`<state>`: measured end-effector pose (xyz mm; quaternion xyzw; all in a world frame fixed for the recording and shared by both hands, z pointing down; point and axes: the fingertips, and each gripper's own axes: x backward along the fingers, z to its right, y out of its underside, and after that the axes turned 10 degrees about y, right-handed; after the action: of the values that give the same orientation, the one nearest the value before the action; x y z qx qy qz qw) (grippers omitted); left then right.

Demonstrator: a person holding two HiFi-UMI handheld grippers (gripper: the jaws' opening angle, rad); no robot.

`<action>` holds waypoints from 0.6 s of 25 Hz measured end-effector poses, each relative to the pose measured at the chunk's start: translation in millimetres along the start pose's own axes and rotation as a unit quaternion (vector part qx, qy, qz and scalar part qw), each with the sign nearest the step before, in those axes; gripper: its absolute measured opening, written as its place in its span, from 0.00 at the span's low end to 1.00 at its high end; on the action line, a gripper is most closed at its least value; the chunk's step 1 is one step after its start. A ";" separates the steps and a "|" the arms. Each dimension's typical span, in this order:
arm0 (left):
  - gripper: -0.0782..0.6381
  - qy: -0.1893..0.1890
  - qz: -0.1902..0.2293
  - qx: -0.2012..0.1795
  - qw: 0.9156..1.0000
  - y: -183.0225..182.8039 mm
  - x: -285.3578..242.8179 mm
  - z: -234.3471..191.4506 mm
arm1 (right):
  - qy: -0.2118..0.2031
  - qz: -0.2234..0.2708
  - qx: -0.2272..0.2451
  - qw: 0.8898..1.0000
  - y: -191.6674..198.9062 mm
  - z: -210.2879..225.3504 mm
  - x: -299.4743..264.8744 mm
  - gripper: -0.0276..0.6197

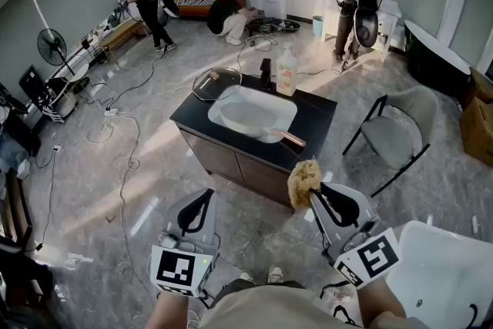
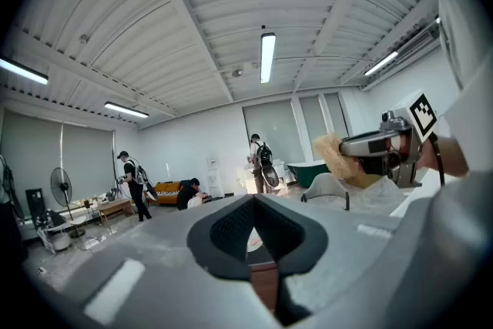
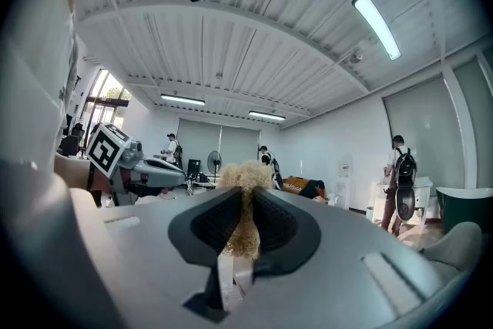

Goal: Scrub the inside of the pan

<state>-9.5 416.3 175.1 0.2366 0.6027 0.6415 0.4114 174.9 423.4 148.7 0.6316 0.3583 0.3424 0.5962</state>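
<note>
A white pan with a brown handle rests on the black counter ahead of me, well beyond both grippers. In the head view my right gripper is shut on a tan fibrous scrubber, which sticks out past the jaw tips. The right gripper view shows the scrubber pinched between the pads of the right gripper. My left gripper is held low on the left, shut and empty; in its own view the left gripper has nothing between its jaws. Both are raised over the floor, short of the counter.
A glass lid and a soap bottle stand at the counter's far side. A grey chair is to the right, a white tub at my lower right. Cables trail over the floor on the left. Three people work at the back of the room.
</note>
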 end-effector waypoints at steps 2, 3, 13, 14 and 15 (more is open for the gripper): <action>0.11 0.000 -0.002 0.004 1.000 -3.3 0.7 2.4 | -0.009 -0.006 0.005 1.000 1.1 -2.6 1.5 0.13; 0.11 -0.001 -0.002 0.006 1.000 -4.1 1.3 3.5 | -0.012 -0.009 0.008 1.000 2.4 -3.6 2.3 0.13; 0.11 -0.010 -0.011 0.008 1.000 1.5 -1.9 12.8 | -0.018 -0.022 -0.008 1.000 18.4 5.6 3.9 0.13; 0.11 -0.011 -0.012 0.008 1.000 2.0 -2.5 14.2 | -0.019 -0.022 -0.009 1.000 19.7 6.8 4.4 0.13; 0.11 -0.011 -0.012 0.008 1.000 2.8 -3.2 15.6 | -0.020 -0.022 -0.010 0.999 21.0 7.7 4.9 0.13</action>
<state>4.0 422.9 180.9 0.2397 0.6057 0.6293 0.4239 184.9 423.0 169.2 0.6244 0.3569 0.3196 0.6169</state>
